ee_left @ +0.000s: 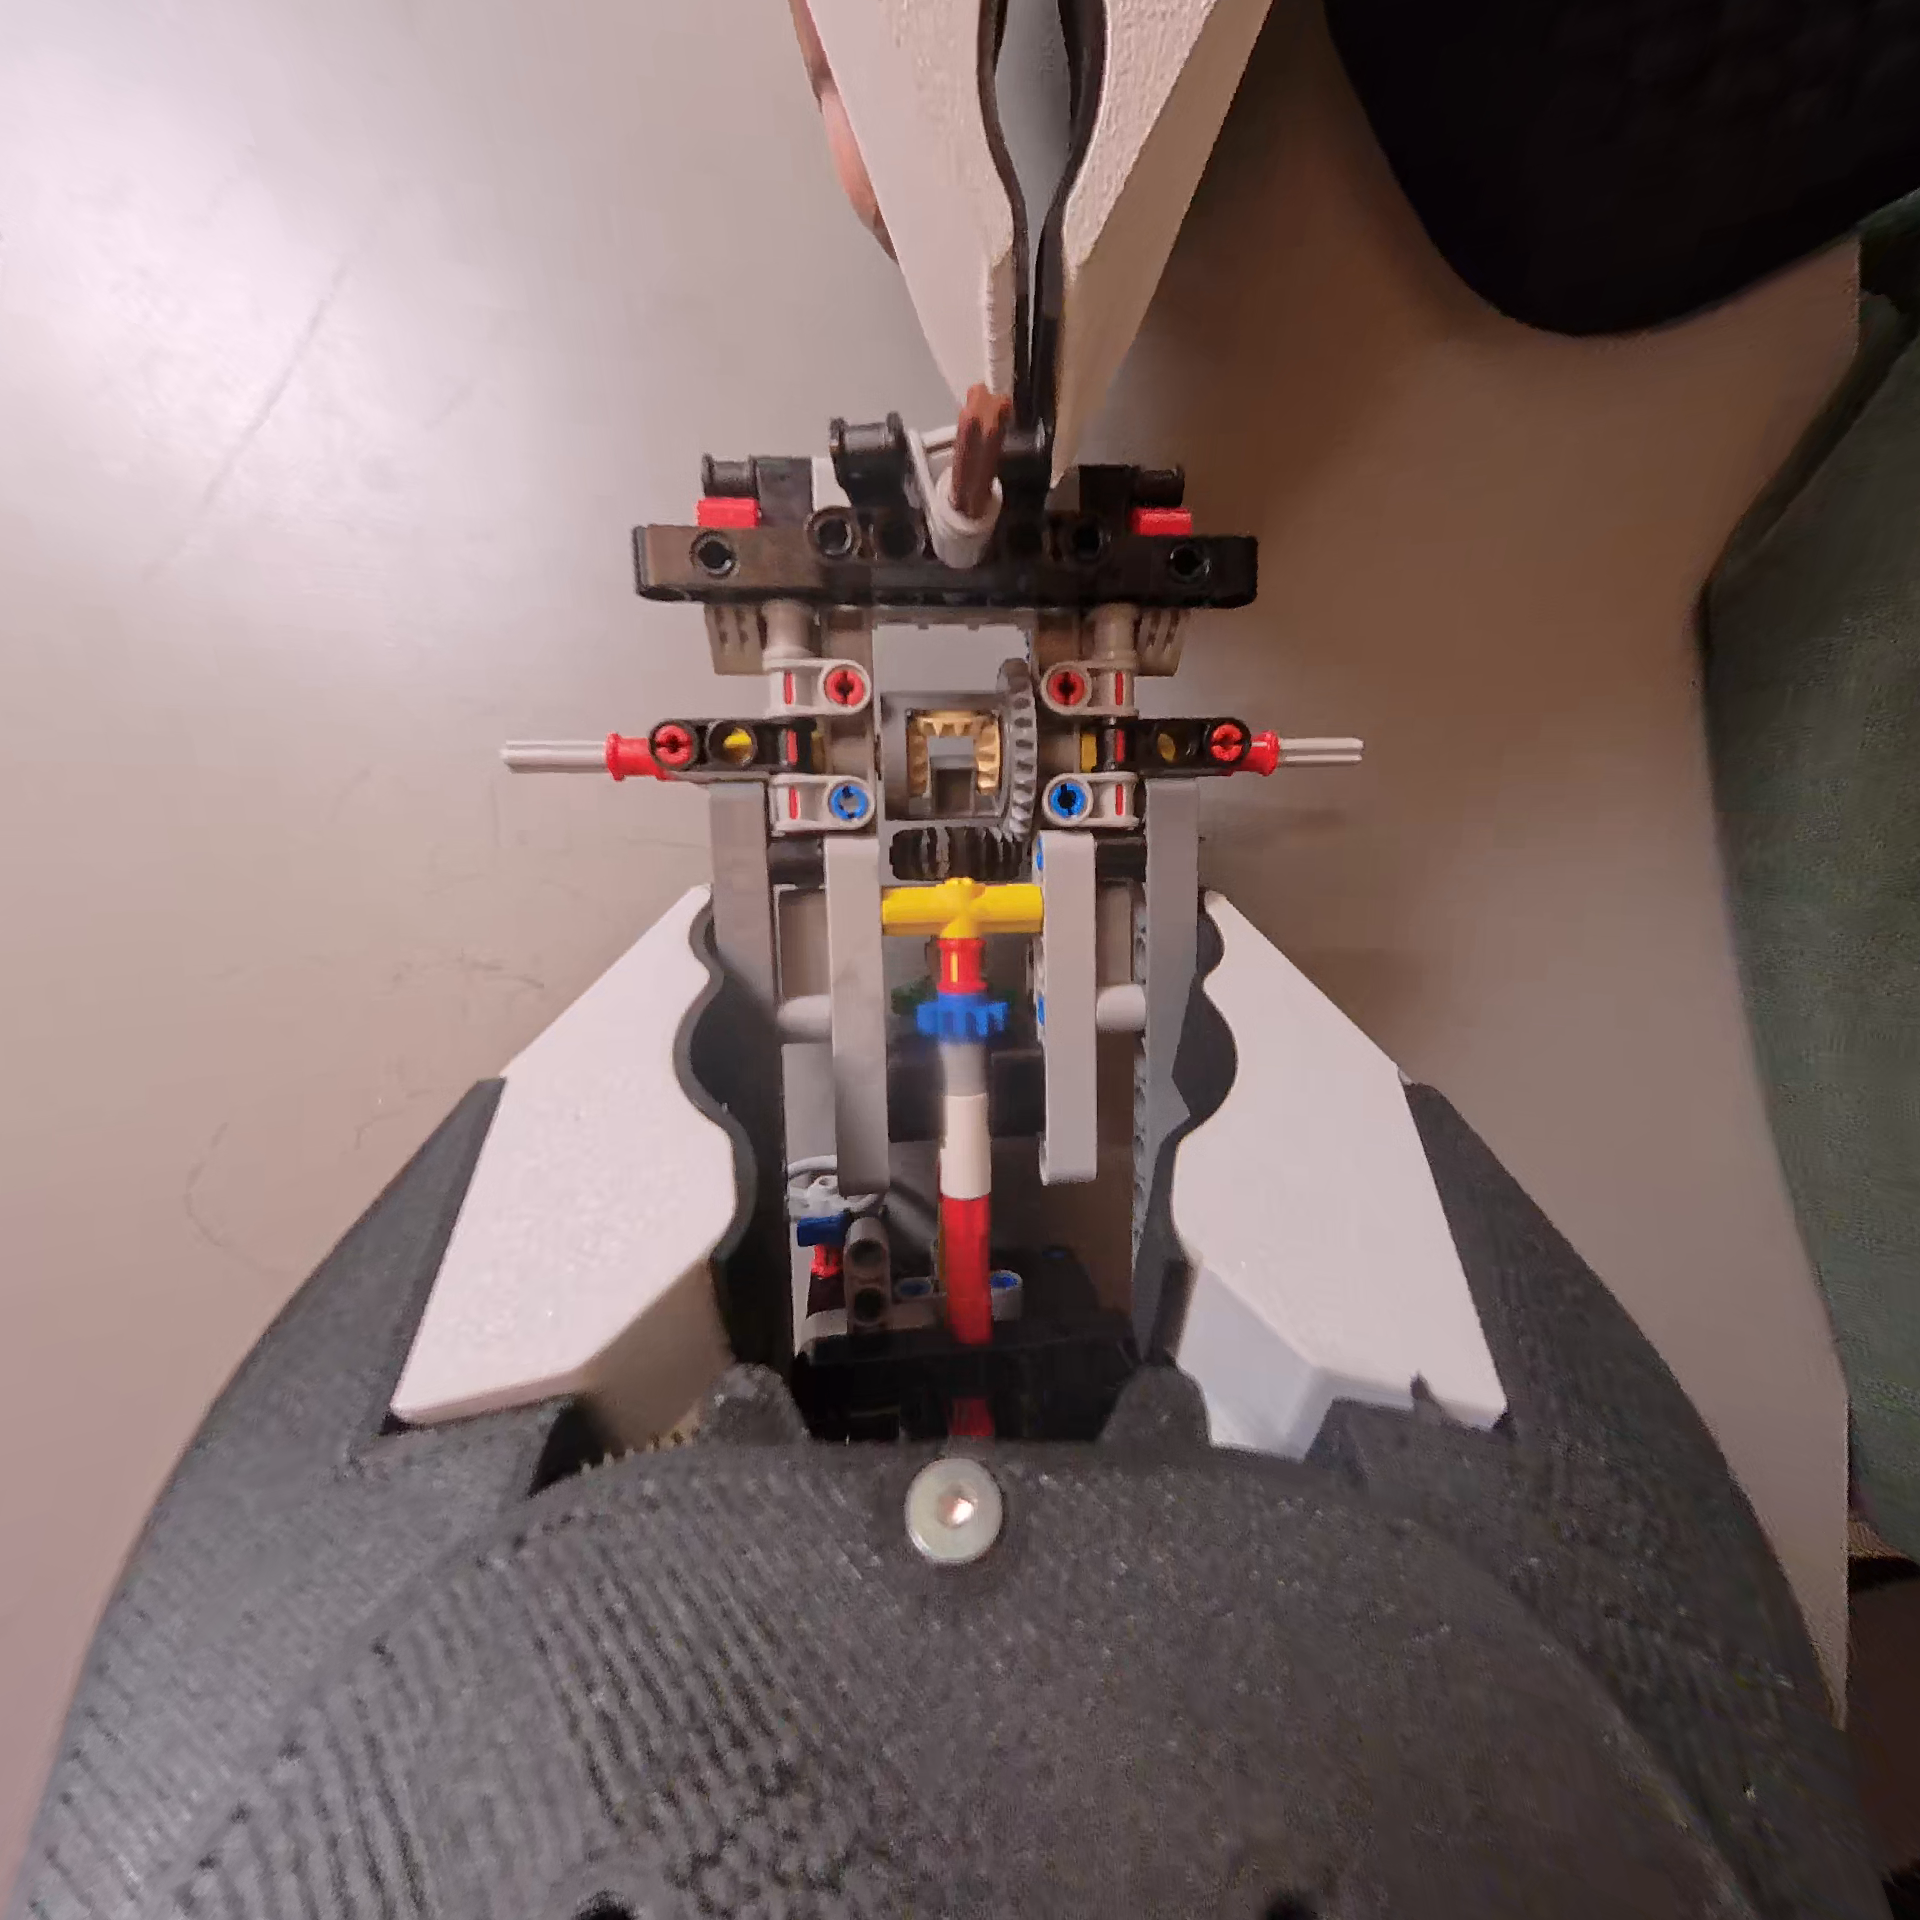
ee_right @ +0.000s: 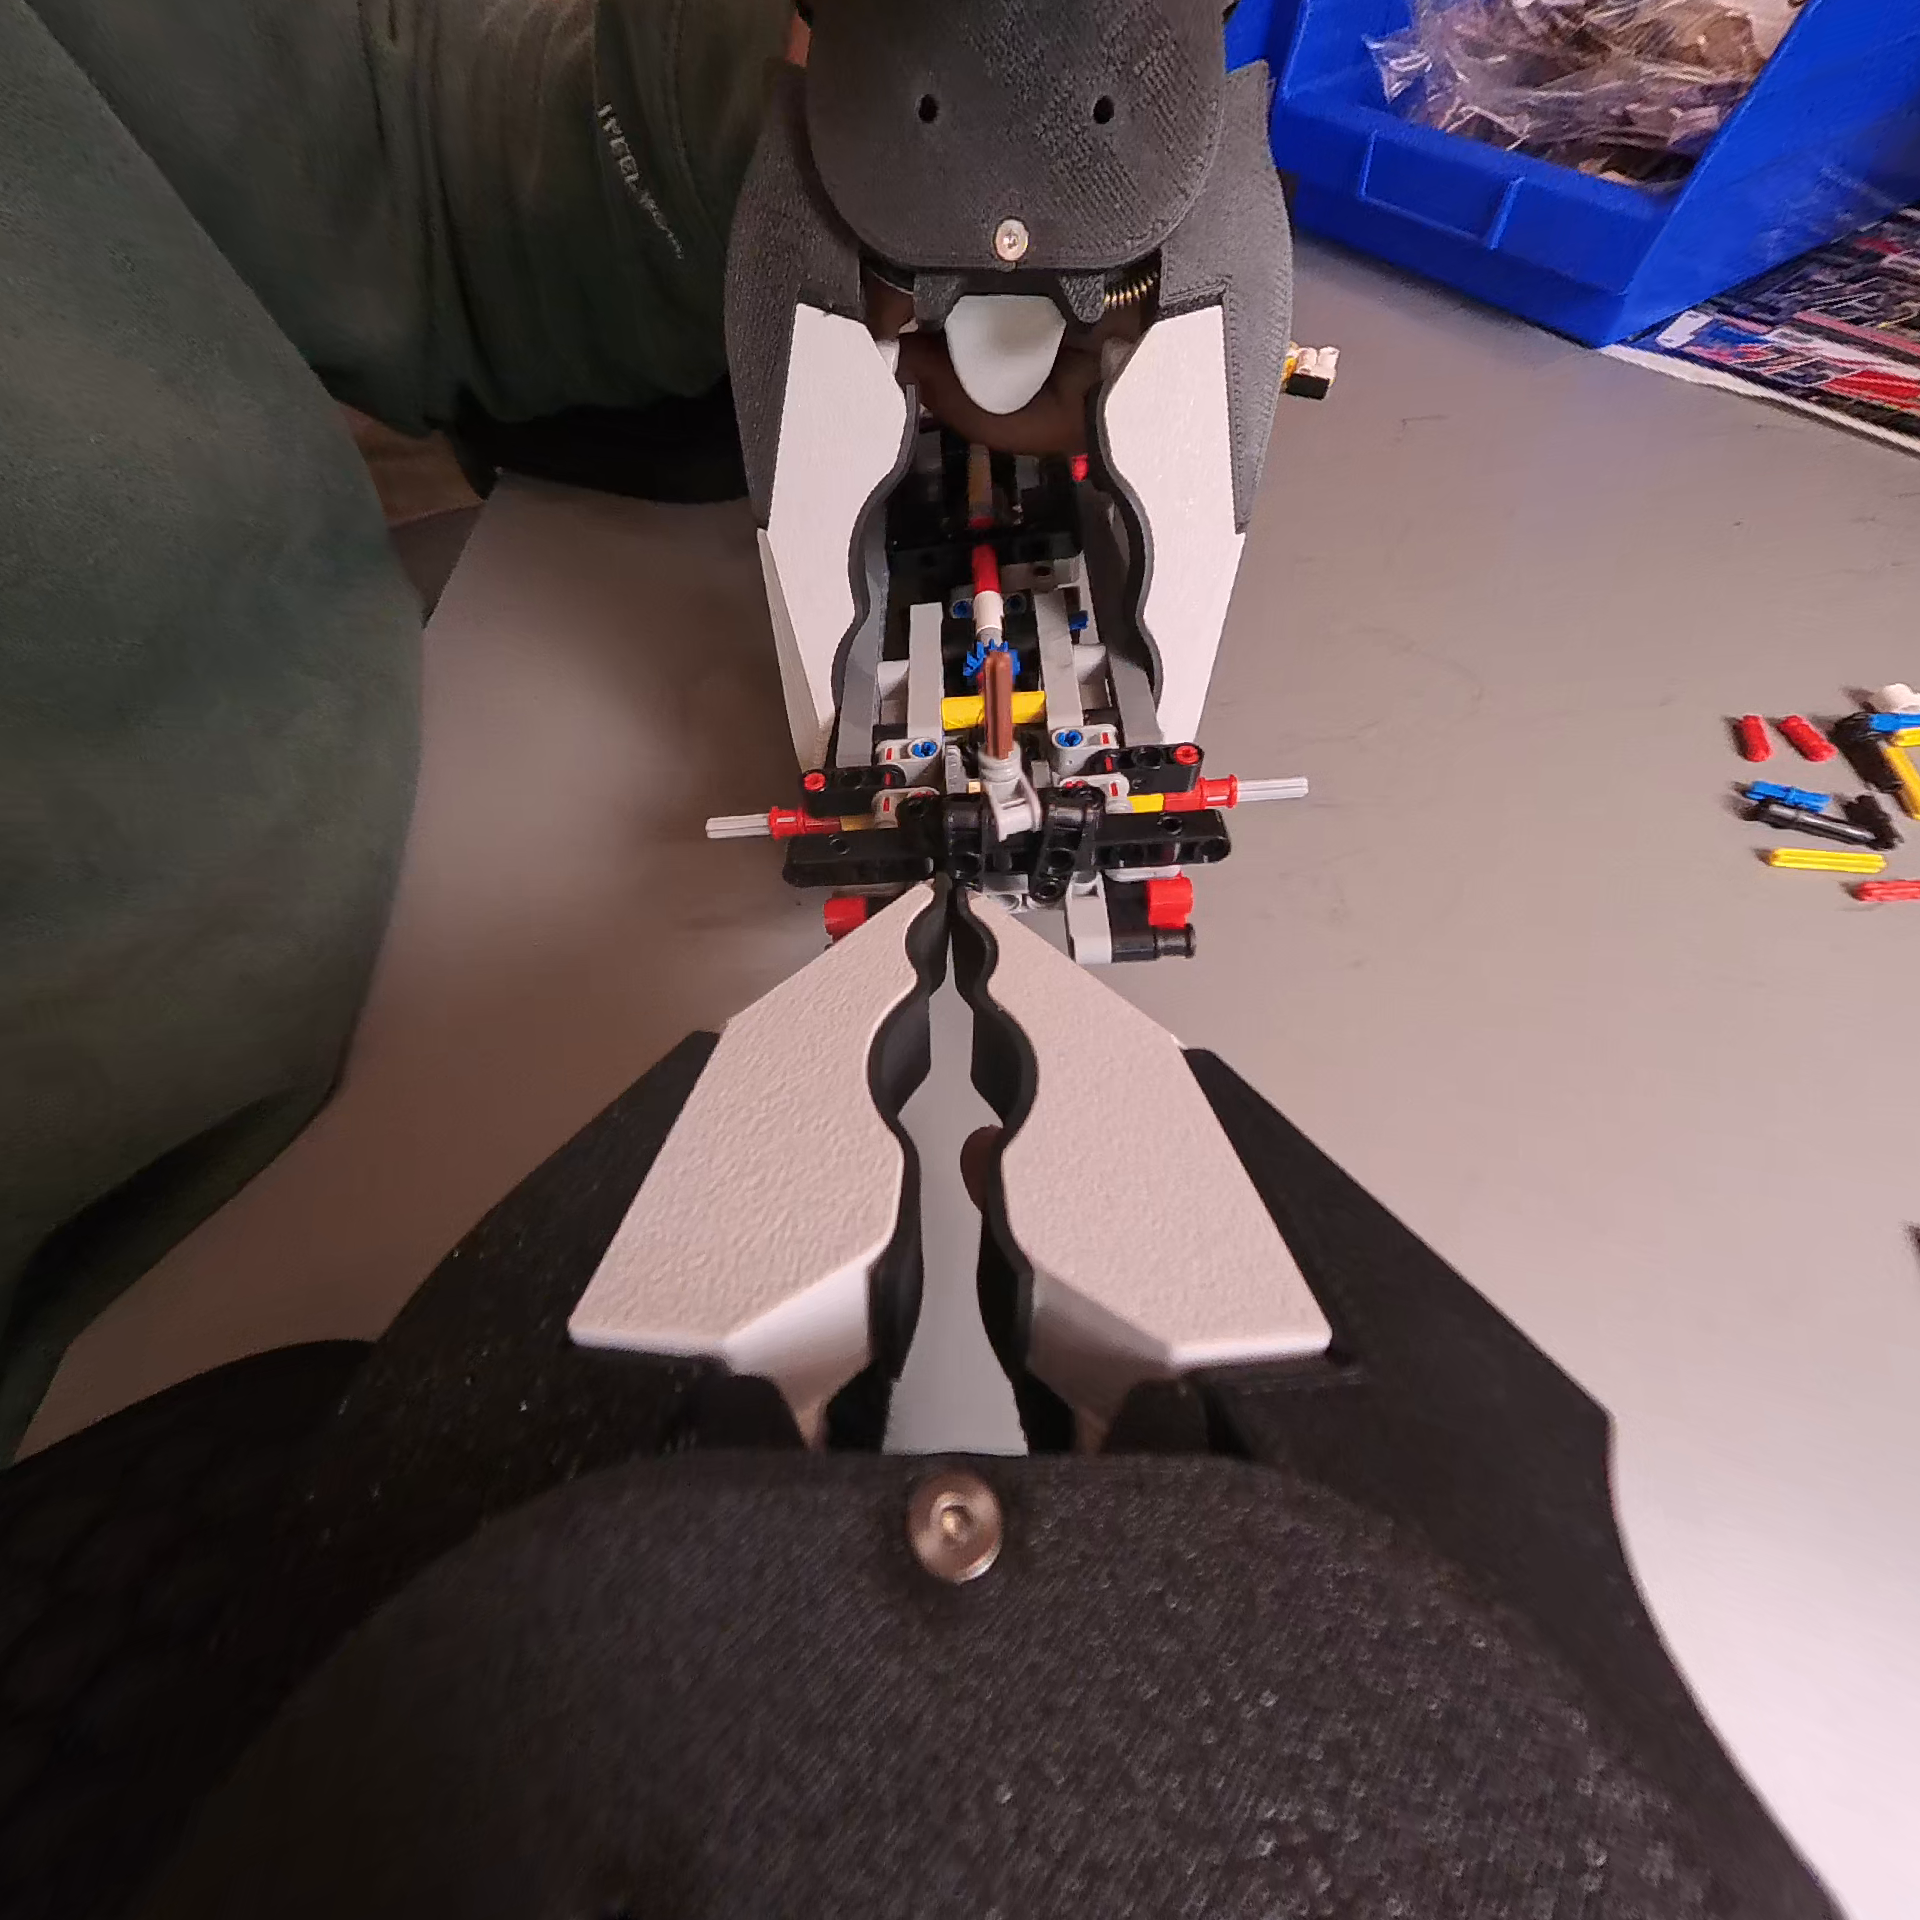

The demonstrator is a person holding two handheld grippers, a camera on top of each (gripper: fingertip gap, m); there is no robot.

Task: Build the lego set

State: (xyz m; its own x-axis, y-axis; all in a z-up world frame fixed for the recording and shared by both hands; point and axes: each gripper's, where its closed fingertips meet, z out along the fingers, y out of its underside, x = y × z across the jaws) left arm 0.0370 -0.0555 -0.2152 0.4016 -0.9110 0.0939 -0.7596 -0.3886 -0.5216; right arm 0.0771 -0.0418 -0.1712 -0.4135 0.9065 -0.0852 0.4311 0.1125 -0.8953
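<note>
Left gripper (ee_left: 956, 1039): jaws spread to the width of the Lego chassis (ee_left: 951, 790) and clamped on its two long sides; grey side beams sit against the wavy black pads.
Chassis place: centre of the left wrist view, running from 6 o'clock up to 12 o'clock, held above the grey table (ee_left: 312, 520); in the right wrist view it lies just past the right fingertips, at 12 o'clock.
Chassis look: black cross beam (ee_left: 945, 566) at the far end, thin grey axles with red bushes sticking out at 9 and 3 o'clock, tan bevel gears in a grey frame in the middle, a yellow cross piece, blue gear and red-and-white shaft along the centre line.
Right gripper (ee_right: 951, 914): jaws nearly closed, only a thin slit between the tips, which pinch a black piece at the near edge of the black cross beam.
Brown axle (ee_right: 998, 704): stands in a grey connector at the beam's middle, just beyond the right fingertips.
Loose parts (ee_right: 1829, 790): red, blue, yellow and black pins on the table at 3 o'clock.
Blue bin (ee_right: 1558, 187): at 1 o'clock, with bagged parts inside.
</note>
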